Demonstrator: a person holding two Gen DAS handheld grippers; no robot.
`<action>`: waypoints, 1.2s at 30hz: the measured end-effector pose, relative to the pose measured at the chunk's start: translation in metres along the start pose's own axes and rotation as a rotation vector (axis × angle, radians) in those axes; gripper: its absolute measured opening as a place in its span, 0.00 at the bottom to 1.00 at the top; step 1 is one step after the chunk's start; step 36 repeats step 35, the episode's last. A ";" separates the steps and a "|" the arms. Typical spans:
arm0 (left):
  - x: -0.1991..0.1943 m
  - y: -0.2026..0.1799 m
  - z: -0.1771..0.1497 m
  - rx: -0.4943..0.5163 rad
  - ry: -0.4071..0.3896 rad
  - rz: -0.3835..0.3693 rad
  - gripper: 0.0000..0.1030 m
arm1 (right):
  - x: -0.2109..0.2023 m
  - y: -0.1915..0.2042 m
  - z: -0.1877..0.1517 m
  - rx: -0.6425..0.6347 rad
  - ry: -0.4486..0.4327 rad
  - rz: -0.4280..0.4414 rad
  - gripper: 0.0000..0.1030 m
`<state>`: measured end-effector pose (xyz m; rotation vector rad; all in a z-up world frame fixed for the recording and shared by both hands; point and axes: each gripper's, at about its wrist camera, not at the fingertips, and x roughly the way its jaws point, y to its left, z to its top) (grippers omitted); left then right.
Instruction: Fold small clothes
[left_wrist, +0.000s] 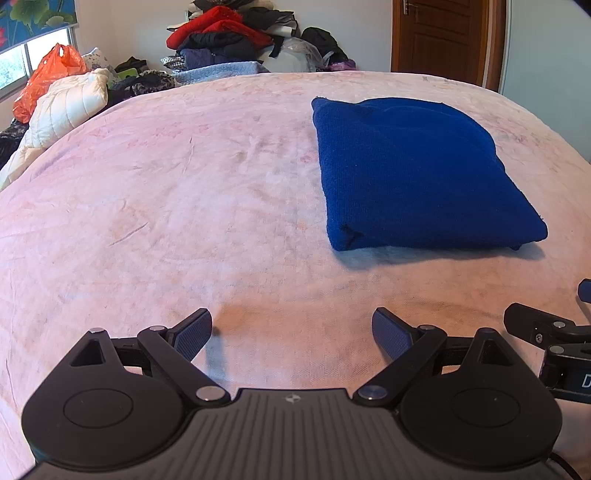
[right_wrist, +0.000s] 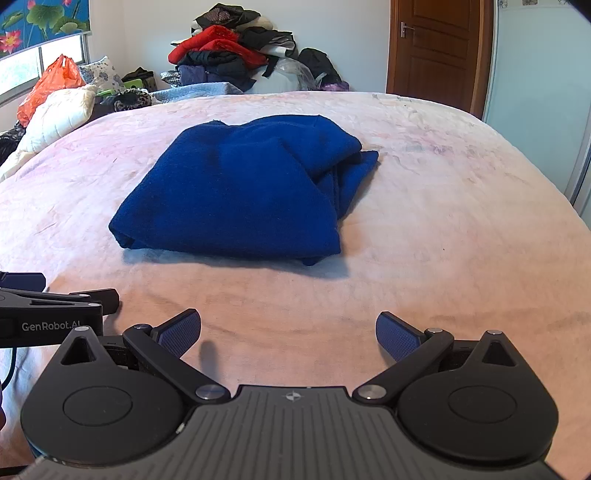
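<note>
In the left wrist view, your left claw sits low at the bottom of the frame, spread wide and holding nothing. The blue cloth lies folded into a neat square on the pink bed, in the right middle of the frame, well apart from your claw. It looks done, so you have no need to grab it.

In the right wrist view, your right claw is spread wide and empty too. The blue cloth sits in the middle, with loose layers bunched at its right edge. That side may need tidying.
</note>
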<state>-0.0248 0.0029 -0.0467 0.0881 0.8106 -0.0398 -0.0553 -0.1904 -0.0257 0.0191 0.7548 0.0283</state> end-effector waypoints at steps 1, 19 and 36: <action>0.000 0.000 0.000 0.000 0.001 0.000 0.92 | 0.000 0.000 0.000 0.000 0.000 0.000 0.99; 0.000 0.000 0.000 -0.007 -0.003 0.003 0.92 | 0.000 -0.001 0.000 0.003 0.000 0.001 0.99; -0.004 0.002 0.001 -0.018 -0.017 0.012 0.92 | -0.003 -0.002 0.001 0.003 -0.003 0.003 0.99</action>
